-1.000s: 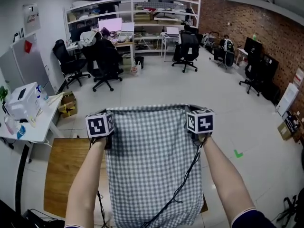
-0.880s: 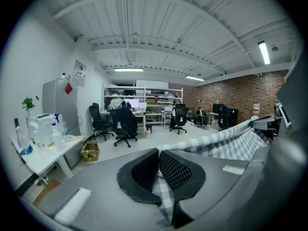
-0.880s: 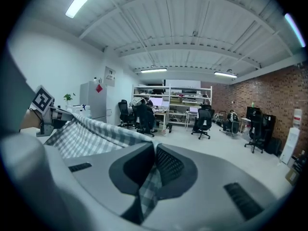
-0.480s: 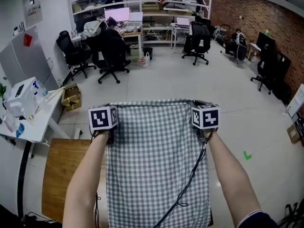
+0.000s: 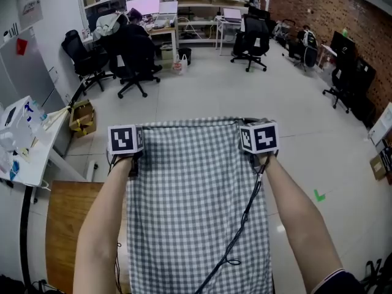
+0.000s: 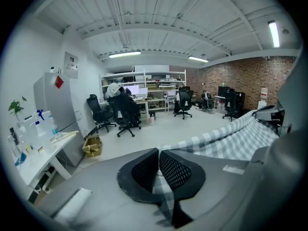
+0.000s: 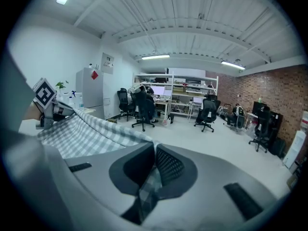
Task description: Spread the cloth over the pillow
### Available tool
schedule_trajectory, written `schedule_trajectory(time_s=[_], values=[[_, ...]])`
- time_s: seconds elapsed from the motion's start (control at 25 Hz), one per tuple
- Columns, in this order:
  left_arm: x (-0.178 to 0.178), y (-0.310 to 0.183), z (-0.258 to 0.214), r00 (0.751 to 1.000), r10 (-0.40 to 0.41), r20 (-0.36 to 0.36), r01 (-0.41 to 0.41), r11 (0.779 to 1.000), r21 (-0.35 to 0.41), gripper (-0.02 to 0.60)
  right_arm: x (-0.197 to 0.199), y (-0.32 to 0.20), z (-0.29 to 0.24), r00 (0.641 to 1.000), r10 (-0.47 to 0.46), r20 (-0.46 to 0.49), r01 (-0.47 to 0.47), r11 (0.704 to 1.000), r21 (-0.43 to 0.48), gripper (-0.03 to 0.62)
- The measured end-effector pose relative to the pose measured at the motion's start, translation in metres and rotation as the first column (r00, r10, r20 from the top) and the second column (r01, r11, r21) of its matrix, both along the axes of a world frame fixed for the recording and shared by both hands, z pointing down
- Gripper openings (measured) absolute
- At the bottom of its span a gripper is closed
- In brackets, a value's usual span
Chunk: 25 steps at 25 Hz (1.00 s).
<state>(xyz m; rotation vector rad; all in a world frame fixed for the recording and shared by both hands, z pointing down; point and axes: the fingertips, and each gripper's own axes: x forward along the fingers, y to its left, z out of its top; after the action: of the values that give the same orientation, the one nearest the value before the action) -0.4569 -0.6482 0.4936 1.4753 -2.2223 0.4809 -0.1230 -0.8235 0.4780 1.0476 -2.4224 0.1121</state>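
Cloth [image 5: 196, 195]: I judge it light, soft and limp, with no stiffness. It should sag between holds and could slip from a shallow pinch. The best holds are the two far corners. My left gripper [image 6: 159, 170] is pressed together on one corner and my right gripper [image 7: 153, 172] on the other. It is grey-and-white gingham, pulled taut between them and draping back toward me above the wooden table [image 5: 61, 225]. Pillow not visible.
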Motion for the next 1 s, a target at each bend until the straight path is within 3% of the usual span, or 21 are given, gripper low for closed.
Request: schedule_trajectory(time_s=[0.16,0.32,0.48,0.68,1.0], values=[[-0.006,-0.009,0.022,1.000,-0.007,-0.009,0.007,1.000,-0.007,0.011,-0.009,-0.015,0.026,0.997,-0.039,-0.062,0.039,0.999,0.002,0.021],[-0.012,-0.014,0.052,1.000,0.007,0.029,-0.005,0.998,-0.065,0.011,-0.017,-0.025,0.058,0.994,-0.065,-0.083,0.061,0.997,-0.042,0.021],[-0.014,-0.017,0.089,1.000,0.013,-0.014,-0.014,0.994,-0.111,0.011,-0.018,-0.026,0.095,0.990,-0.077,-0.120,0.066,0.994,-0.088,0.021],[-0.009,-0.017,0.123,0.999,0.036,-0.011,-0.037,0.986,-0.163,0.009,-0.013,-0.024,0.129,0.988,-0.079,-0.133,0.062,0.989,-0.131,0.021],[-0.009,-0.010,0.134,0.995,0.070,-0.067,-0.080,0.981,-0.176,0.017,-0.015,-0.019,0.140,0.983,-0.103,-0.152,0.081,0.986,-0.148,0.025]])
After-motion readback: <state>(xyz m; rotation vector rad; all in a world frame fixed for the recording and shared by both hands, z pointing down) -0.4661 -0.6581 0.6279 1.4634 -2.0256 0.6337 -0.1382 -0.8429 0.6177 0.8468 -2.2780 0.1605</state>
